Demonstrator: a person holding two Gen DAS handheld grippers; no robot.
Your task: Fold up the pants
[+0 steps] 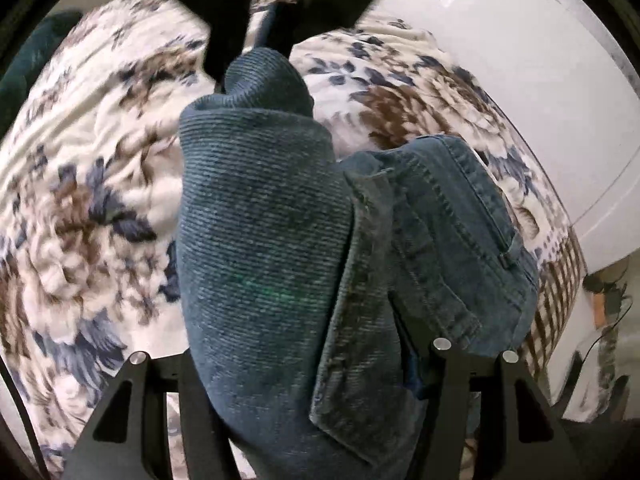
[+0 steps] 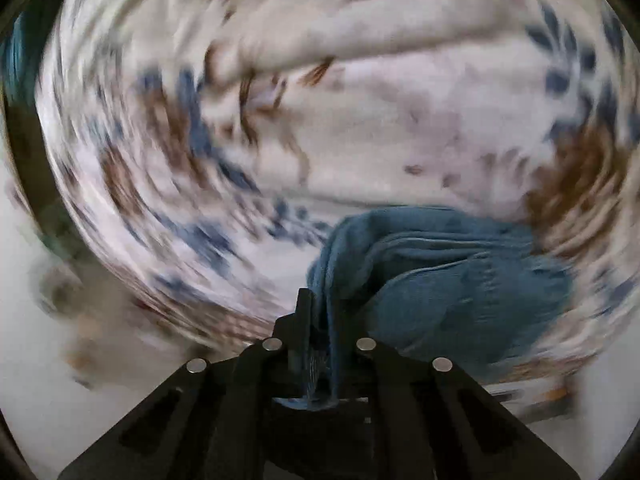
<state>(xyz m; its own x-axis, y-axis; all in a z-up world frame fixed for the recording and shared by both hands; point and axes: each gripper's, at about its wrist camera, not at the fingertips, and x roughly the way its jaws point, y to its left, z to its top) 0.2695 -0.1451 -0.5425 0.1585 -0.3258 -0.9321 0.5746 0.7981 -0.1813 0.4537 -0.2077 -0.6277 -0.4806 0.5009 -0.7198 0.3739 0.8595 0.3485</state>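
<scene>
The blue denim pants hang bunched in front of my left gripper, lifted over the floral bed cover. The fabric fills the gap between the left jaws and hides the fingertips, so I cannot see whether they are shut. The waistband and seams drape to the right. The other gripper shows dark at the top, at the far end of the pants. In the right wrist view my right gripper is shut on a fold of the pants, which trail to the right. That view is blurred.
The floral cover spans both views. A white wall or panel stands at the right of the bed. A dark green thing lies at the far left edge. Floor clutter shows past the bed's right edge.
</scene>
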